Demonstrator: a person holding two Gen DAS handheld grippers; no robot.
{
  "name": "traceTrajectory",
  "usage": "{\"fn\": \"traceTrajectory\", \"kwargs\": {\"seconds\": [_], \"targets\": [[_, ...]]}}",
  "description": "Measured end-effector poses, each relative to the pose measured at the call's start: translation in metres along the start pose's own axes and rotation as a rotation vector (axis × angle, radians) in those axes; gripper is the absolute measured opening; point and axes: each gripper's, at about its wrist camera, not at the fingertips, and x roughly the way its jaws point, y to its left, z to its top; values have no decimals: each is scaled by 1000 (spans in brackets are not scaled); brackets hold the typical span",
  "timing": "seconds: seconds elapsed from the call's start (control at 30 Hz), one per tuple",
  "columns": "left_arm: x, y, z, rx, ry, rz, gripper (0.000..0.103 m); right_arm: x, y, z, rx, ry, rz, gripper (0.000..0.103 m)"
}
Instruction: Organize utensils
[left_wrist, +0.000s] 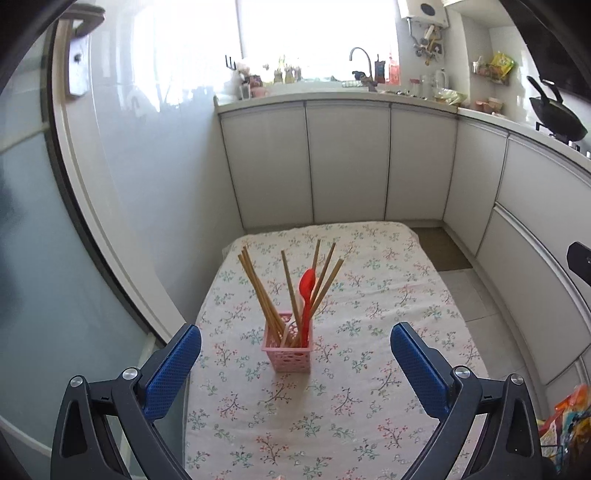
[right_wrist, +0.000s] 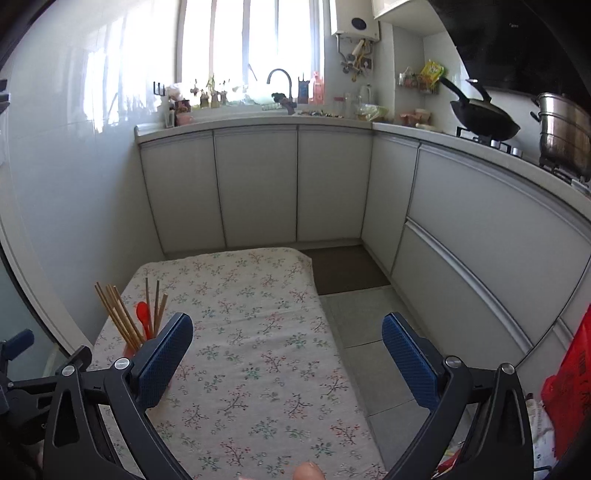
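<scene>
We see the left gripper (left_wrist: 295, 341) with its jaws spread as wide as they go, the blue pads (left_wrist: 173, 369) well apart and nothing pressed between them. It hangs above the table (left_wrist: 388, 295), touching nothing. The right gripper (right_wrist: 287, 332) stands just as wide, its blue pads (right_wrist: 164, 360) empty too, held over the flowered cloth and clear of it.

On the table we find one container, a small pink basket (left_wrist: 290, 350) with a lattice wall, standing upright on the cloth. In the left wrist view it sits between the two pads but apart from both. In the right wrist view it lies off to the left, its body mostly hidden behind the left-hand finger of the right gripper.

Inside the basket we count several wooden chopsticks (left_wrist: 258, 291), standing on end and fanning outward, some leaning left and others right. Among them stands a red spoon (left_wrist: 306, 295), bowl upward and handle down in the basket. Something pale also shows at the basket's mouth, though we cannot tell what it is.
</scene>
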Motion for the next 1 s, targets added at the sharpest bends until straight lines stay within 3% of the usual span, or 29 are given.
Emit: {"fn": "traceTrajectory", "kwargs": {"seconds": [0.2, 0.47, 1.0], "targets": [[-38, -8, -5, 13, -81, 37, 103, -25, -10, -2, -38, 4, 39, 103], [-28, -15, -12, 15, -41, -5, 103, -22, 8, -4, -81, 12, 89, 103], [-24, -16, -15, -8, -28, -36, 103, -8, 18, -5, -100, 44, 94, 103]]}}
